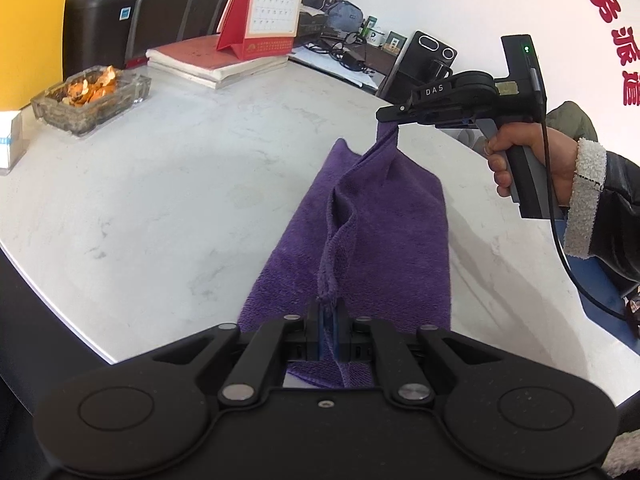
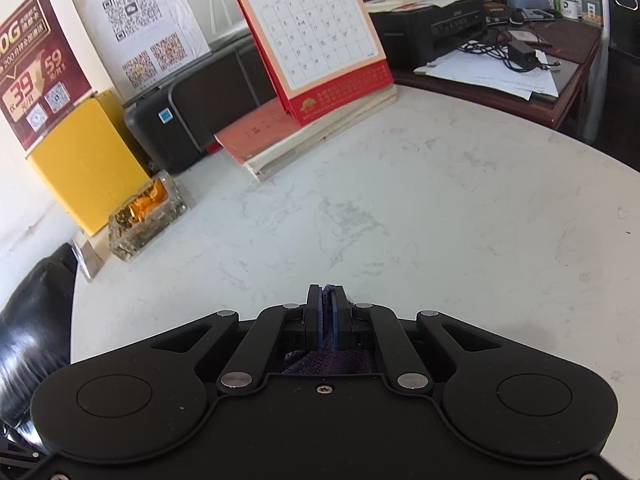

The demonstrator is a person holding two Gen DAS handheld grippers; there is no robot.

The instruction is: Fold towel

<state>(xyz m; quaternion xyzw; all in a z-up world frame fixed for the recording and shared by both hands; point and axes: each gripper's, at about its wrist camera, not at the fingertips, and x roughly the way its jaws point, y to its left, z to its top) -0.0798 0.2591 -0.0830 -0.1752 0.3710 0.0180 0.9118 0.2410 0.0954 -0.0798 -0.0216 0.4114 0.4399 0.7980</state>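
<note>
A white marbled worktop (image 1: 160, 184) with a rounded edge fills an office corner, backed by a white wall with red lettering and a darker wooden desk (image 2: 560, 80) strewn with papers and cables. Along the far side stand a black printer (image 2: 208, 108), a yellow box (image 2: 84, 168) and a red desk calendar (image 2: 320, 40) propped on a stack of books (image 2: 304, 140); near them sits a glass ashtray (image 1: 92, 96) filled with orange peel. A purple towel (image 1: 360, 240) lies lengthwise on the worktop, most of it flat, with its upper layer lifted along one edge into a raised ridge. The left gripper (image 1: 329, 312) has its jaws nearly together, pinching the near corner of that edge, the cloth showing between the blue pads. The right gripper (image 1: 390, 119), seen from the left wrist camera, is held by a hand (image 1: 532, 160) in a dark jacket with a fleecy cuff (image 1: 584, 200); its jaws are likewise clamped on the far corner of the towel, which hangs down from them in a taut fold above the worktop. In the right wrist view the same gripper (image 2: 329, 300) shows a tuft of purple cloth caught between its closed pads, with more towel bunched beneath the fingers.
</note>
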